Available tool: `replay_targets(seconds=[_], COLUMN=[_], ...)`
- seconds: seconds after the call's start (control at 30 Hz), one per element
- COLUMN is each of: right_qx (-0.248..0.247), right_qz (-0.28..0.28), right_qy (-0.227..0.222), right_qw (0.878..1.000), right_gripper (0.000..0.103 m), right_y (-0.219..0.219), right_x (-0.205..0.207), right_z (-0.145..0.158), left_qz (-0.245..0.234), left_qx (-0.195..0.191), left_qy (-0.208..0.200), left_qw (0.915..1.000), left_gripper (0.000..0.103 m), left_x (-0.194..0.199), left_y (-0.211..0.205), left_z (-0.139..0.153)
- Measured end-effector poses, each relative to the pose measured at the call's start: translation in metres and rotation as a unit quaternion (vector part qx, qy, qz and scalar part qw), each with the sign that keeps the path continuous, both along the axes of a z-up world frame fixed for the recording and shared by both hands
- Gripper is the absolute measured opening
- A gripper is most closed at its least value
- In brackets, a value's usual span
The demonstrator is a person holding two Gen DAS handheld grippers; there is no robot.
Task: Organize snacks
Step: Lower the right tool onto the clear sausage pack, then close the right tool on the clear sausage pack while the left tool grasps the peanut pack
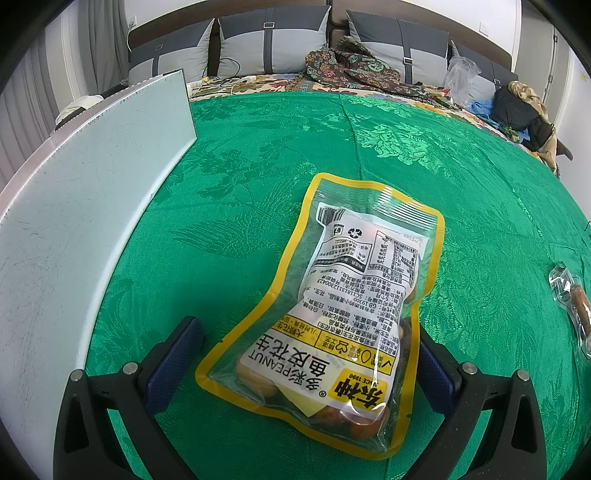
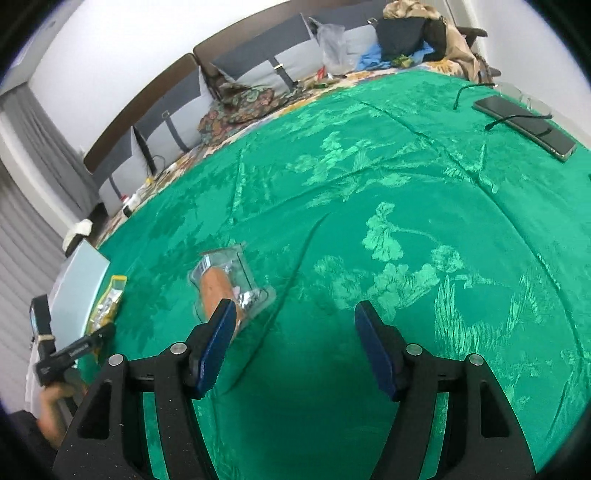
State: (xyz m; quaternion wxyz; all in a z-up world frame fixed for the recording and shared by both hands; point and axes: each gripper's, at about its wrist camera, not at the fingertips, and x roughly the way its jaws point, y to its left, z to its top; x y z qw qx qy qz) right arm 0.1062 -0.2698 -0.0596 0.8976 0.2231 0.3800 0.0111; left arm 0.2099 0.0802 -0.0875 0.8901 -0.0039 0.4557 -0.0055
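Lying between the spread left gripper [image 1: 310,365] fingers, the yellow-edged clear plastic peanut bag [image 1: 343,314] reads "PEANUT". The right gripper [image 2: 295,325] is spread, empty; the clear-wrapped sausage [image 2: 225,288] lies beyond its left finger.

Home, looks like a living room or bedroom. Padded brown headboard or sofa back [image 1: 236,14] along a white wall, lined with grey two-tone cushions [image 1: 273,40]. Floral patterned throw [image 1: 347,66] crumpled below them, heap of clothes and a dark bag [image 1: 517,107] at the far right. Grey curtains [image 2: 26,229] at the side. Green damask cloth [image 1: 258,166] spread over the work surface, phone [image 2: 524,125] with a cable lying on it.
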Motion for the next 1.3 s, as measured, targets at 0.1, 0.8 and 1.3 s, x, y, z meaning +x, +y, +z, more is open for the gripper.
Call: replay_targets(seconds=[0.1, 0.8, 1.3], right_qx=[0.000, 0.040, -0.189], right_qz=[0.008, 0.016, 0.236], right_qy=[0.007, -0.028, 0.081], right_qw=[1.000, 0.999, 0.950], right_gripper=[0.071, 0.072, 0.074], right_y=[0.005, 0.002, 0.096], right_x=[-0.003, -0.012, 0.074], right_z=[-0.007, -0.012, 0.008], left_qz=[0.000, 0.000, 0.000], left_qx=[0.000, 0.000, 0.000], left_qy=[0.000, 0.000, 0.000], left_qw=[1.0000, 1.0000, 1.0000], left_gripper=[0.103, 0.103, 0.103], left_x=[0.000, 0.000, 0.000], left_y=[0.000, 0.001, 0.001], left_z=[0.000, 0.000, 0.000])
